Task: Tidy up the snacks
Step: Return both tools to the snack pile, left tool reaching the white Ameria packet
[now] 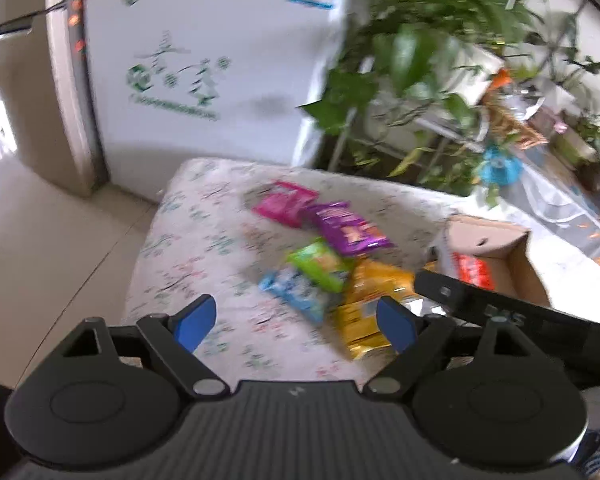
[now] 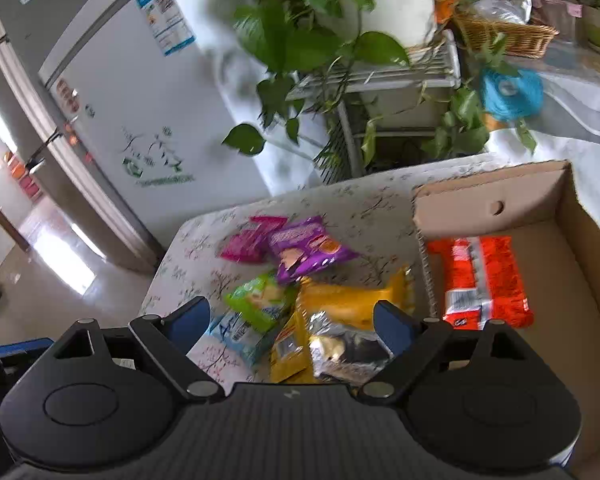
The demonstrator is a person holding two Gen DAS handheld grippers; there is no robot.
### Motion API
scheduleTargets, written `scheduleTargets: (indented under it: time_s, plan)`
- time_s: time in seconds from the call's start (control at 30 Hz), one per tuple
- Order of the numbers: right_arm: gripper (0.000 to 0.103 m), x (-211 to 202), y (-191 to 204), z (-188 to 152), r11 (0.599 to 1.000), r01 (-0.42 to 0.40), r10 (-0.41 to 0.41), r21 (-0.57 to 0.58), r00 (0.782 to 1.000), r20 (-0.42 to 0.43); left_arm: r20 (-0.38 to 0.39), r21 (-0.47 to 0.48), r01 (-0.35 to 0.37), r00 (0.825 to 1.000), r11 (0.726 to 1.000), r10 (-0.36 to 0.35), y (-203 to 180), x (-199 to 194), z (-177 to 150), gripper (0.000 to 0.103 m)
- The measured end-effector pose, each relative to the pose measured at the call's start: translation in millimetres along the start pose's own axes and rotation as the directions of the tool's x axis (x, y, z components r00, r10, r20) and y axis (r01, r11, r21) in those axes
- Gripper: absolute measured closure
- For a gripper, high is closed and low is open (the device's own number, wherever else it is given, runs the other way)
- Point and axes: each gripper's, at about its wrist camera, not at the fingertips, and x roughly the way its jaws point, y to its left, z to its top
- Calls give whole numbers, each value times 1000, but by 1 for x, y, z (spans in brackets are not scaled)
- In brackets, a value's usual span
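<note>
Several snack packets lie in a loose heap on a table with a flowered cloth [image 1: 188, 248]: a pink one [image 1: 284, 203], a purple one [image 1: 350, 229], a green one [image 1: 320, 264], a light blue one [image 1: 296, 290] and yellow ones [image 1: 374, 308]. The right wrist view shows the same heap, pink [image 2: 252, 240], purple [image 2: 306, 248], green [image 2: 260, 300], yellow [image 2: 352, 300], plus a silver-black packet [image 2: 348, 350]. An orange packet [image 2: 482, 280] lies in a cardboard box [image 2: 580, 240]. My left gripper [image 1: 296, 324] hangs open above the heap. My right gripper [image 2: 292, 326] is open too, over the packets.
A white fridge [image 1: 204, 60] stands behind the table. Leafy plants [image 2: 312, 40] on a white rack [image 2: 380, 76] crowd the far side. A wicker basket [image 2: 508, 36] and a blue object [image 2: 510, 94] sit further right. Tiled floor [image 1: 40, 240] lies to the left.
</note>
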Motion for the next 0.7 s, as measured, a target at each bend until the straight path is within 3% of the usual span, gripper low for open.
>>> scheduleTargets:
  time_s: [0.17, 0.33, 0.43, 0.57, 0.7]
  plan:
    - [10, 22, 26, -23, 992, -4, -7, -124, 996, -90, -10, -106, -56, 998, 993, 55, 49, 5, 8, 16]
    - [10, 38, 46, -44, 978, -39, 1, -205, 984, -180, -7, -145, -89, 996, 985, 89, 78, 11, 24, 16]
    - [11, 41, 47, -45, 977, -35, -4, -212, 983, -182, -2, -160, -96, 995, 983, 97, 89, 17, 34, 15]
    - [16, 40, 37, -37, 986, 18, -42, -165, 989, -142, -10, -217, -46, 999, 975, 45, 96, 37, 41, 15]
    - [21, 35, 22, -31, 993, 51, -62, -105, 993, -98, -34, -155, -49, 998, 987, 45, 83, 63, 35, 15]
